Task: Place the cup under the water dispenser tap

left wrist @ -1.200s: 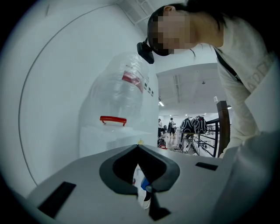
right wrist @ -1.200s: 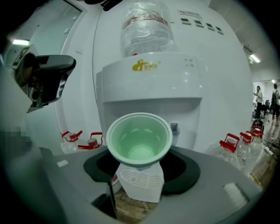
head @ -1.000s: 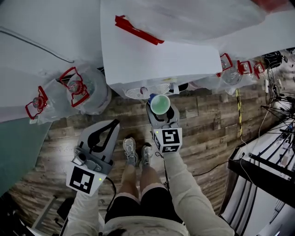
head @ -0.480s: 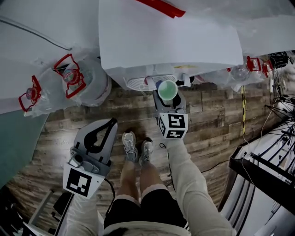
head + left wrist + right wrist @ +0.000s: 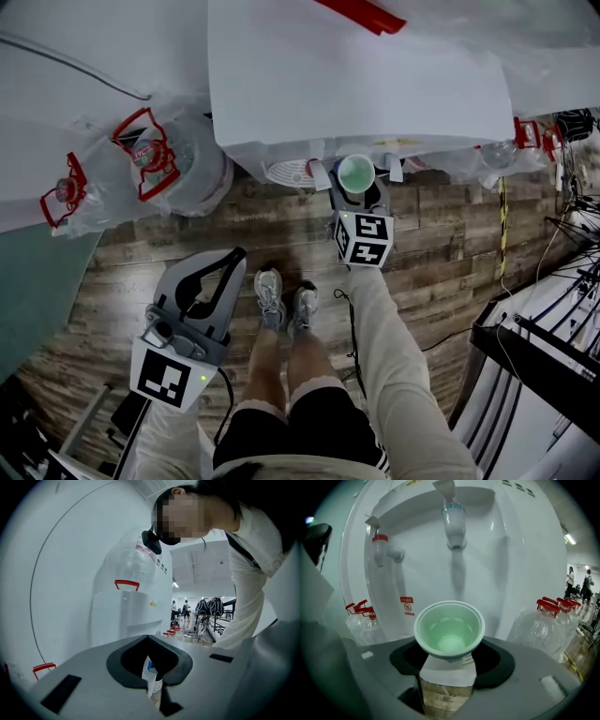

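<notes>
Right gripper (image 5: 360, 197) clenched on the green cup (image 5: 449, 630), held upright in the water dispenser (image 5: 347, 84) recess. The rim sits below the blue tap (image 5: 453, 524) with a clear gap above, red tap (image 5: 384, 550) well apart to the side and back wall behind. Left gripper (image 5: 232, 255) jaws together, empty, over open wooden floor (image 5: 441, 253) near the water bottle (image 5: 187, 178).

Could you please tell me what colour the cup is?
The cup is pale green inside; the right gripper view shows it best.
</notes>
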`<control>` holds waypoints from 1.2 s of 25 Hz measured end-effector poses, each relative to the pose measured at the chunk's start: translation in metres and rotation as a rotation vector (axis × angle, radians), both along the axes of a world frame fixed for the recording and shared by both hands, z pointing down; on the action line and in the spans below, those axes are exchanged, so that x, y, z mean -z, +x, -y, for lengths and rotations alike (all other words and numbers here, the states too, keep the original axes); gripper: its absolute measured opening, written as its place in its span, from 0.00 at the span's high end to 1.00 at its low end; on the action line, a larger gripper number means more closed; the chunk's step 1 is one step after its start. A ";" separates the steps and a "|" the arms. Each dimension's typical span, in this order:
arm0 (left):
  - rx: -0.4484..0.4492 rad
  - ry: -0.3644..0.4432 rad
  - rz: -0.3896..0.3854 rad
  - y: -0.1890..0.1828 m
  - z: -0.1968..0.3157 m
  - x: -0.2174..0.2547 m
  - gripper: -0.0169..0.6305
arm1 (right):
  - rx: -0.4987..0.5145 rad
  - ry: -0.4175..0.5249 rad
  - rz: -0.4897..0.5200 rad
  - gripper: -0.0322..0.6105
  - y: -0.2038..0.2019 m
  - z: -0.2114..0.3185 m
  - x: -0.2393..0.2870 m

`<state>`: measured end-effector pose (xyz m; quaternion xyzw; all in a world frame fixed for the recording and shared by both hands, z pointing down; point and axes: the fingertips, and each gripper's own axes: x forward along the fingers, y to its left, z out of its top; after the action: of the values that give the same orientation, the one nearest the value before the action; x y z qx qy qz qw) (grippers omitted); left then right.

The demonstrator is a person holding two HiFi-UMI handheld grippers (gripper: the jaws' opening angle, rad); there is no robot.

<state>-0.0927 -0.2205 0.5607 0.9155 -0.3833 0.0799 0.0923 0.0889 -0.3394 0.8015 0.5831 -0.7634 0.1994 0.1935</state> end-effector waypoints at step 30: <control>-0.026 -0.013 -0.013 -0.007 0.002 -0.004 0.97 | 0.019 -0.108 0.015 0.44 -0.001 0.008 -0.023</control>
<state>-0.0993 -0.2224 0.5652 0.9202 -0.3703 0.0779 0.0998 0.0876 -0.3478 0.8247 0.5628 -0.7586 0.2427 0.2209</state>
